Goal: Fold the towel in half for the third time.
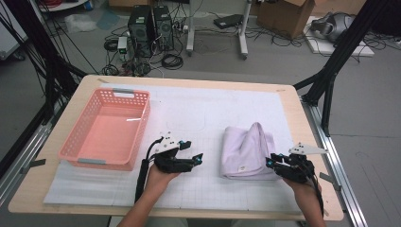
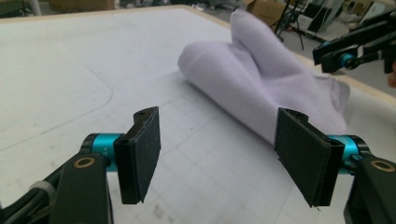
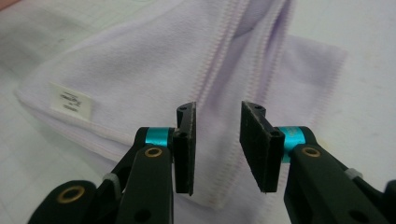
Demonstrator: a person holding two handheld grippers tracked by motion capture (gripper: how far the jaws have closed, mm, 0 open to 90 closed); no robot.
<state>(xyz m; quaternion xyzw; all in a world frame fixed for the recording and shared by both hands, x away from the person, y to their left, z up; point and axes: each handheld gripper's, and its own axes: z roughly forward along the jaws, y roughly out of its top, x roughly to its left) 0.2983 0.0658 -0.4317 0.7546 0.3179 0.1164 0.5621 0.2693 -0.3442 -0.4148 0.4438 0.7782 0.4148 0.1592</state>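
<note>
One folded lilac towel (image 1: 247, 150) is lying right of centre in the high view, its long axis running bottom to top, its raised fold pointing to the top edge. You are holding your right gripper (image 1: 274, 162) at its lower right corner, jaws apart, pinching nothing. Your left gripper (image 1: 193, 158) is standing spread wide, left of the towel.

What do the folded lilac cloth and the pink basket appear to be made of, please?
Cloth: seemingly a soft, matte microfibre or fleece textile, with stitched hems and a sewn-in white label. Basket: probably moulded plastic, slightly glossy, with perforated walls.
</note>
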